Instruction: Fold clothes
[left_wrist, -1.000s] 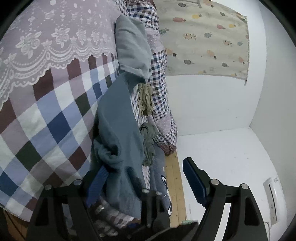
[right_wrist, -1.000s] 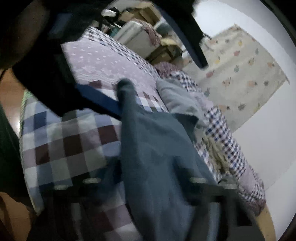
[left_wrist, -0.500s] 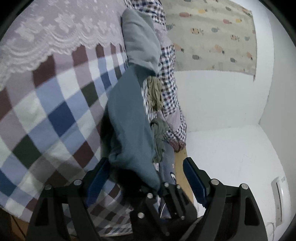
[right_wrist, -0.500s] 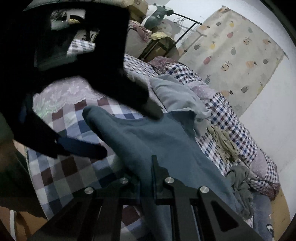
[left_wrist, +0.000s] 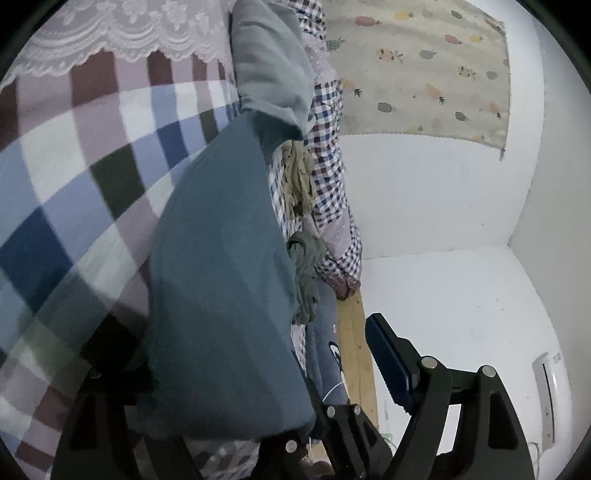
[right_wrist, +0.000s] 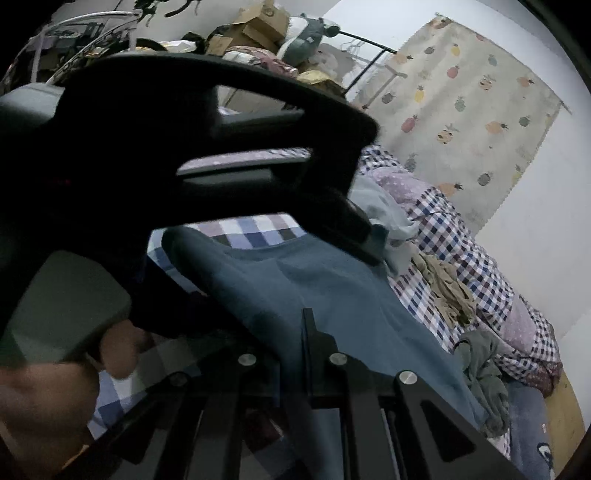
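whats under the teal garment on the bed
The teal garment lies on the checked bedspread, whose squares show along its left edge. At its far end it overlaps a grey garment. Anything else beneath is covered.

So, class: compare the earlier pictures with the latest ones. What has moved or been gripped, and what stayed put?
The teal garment went from bunched and twisted to spread flatter across the checked bedspread. The right gripper, blurred earlier, now shows shut on the teal garment. The left gripper stays open with the cloth lying over its left finger. The olive clothes and grey-green clothes did not move.
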